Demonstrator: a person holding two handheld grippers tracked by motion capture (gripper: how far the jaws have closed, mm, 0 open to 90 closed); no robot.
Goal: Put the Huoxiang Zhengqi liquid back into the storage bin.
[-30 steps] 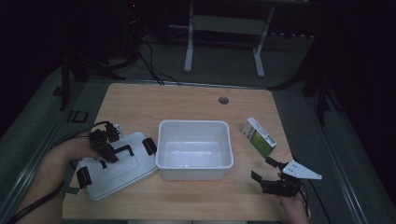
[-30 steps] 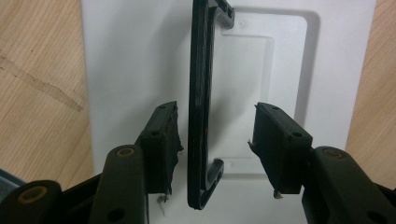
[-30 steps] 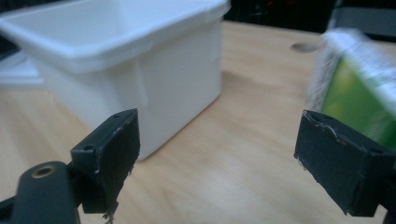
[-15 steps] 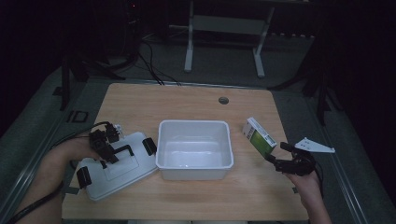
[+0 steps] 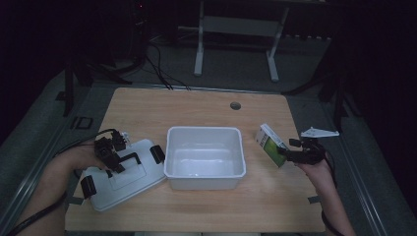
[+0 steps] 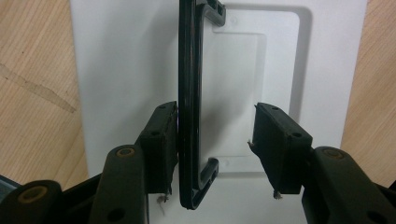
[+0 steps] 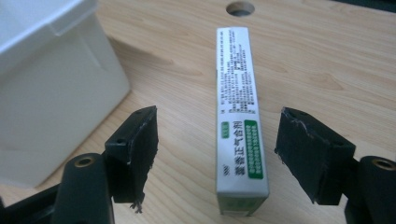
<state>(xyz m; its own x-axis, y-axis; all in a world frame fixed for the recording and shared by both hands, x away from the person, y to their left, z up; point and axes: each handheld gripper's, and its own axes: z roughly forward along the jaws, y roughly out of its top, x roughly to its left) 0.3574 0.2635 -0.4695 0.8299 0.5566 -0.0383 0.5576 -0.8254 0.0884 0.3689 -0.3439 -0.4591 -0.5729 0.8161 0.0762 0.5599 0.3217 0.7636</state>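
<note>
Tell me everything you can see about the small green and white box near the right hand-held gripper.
The box is a slim, long carton, apparently cardboard, white with green patches and small printed text. It looks closed and stands on a narrow edge on the wooden table, right of the white bin. The right hand-held gripper straddles its near end, jaws open on both sides, not touching.

Both grippers are black, each with two blocky rectangular pads (image 7: pixel 133 151) bolted to arms that show brass-coloured pivot screws just behind the pads. The right gripper (image 5: pixel 290 154) carries a grey three-cornered plate above its jaws. Frayed threads hang from the pad edges on the left gripper (image 6: pixel 215 154).
</note>
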